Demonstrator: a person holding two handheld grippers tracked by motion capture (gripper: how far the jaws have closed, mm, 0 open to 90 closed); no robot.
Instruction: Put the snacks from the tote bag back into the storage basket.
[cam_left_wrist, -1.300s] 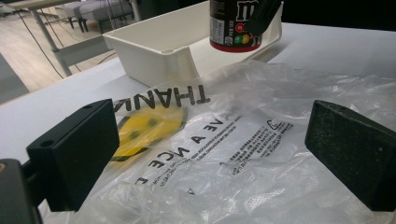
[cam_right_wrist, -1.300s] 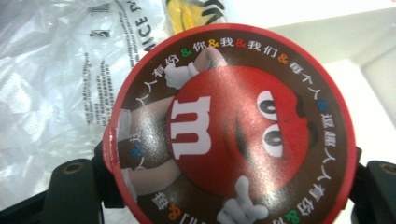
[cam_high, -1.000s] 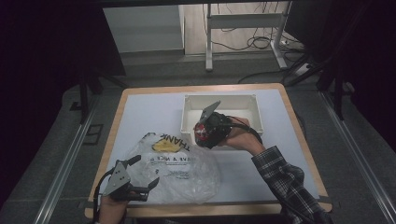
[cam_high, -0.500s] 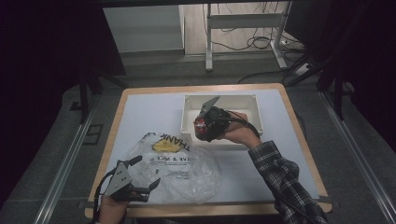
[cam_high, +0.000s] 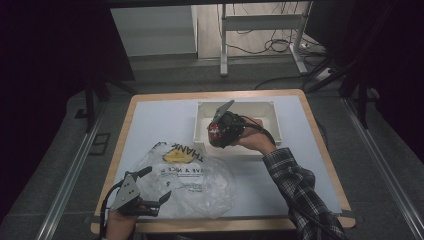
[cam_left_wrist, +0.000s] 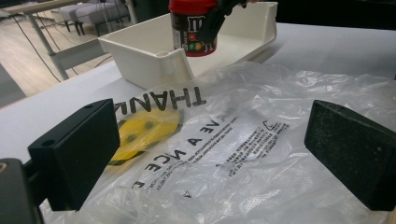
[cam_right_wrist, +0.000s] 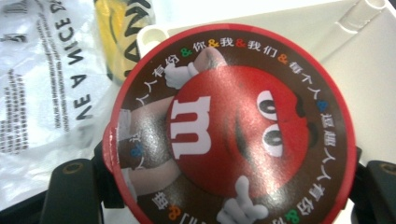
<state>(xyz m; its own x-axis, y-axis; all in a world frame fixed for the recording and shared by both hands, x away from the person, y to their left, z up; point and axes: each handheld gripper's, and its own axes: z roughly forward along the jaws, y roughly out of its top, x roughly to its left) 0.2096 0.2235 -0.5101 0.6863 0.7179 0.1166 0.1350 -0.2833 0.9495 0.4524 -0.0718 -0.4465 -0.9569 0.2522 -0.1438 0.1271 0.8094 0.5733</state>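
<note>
our right gripper (cam_high: 220, 134) clamps the upright m&m's tub (cam_high: 216, 133) over the white bin's (cam_high: 270, 107) near-left corner, the plastic bag (cam_high: 195, 180) just beyond, beneath our wide-open left gripper (cam_high: 150, 192), which waits nearer it.

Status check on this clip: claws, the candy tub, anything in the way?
Right claw shut on candy tub, held above white tray. Left claw open, low over plastic bag. Nothing blocking between tub and bag.

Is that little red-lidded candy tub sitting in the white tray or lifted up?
Lifted. The brown, red-lidded candy tub hangs clamped in the right gripper, its base clear above the white plastic tray.
</note>
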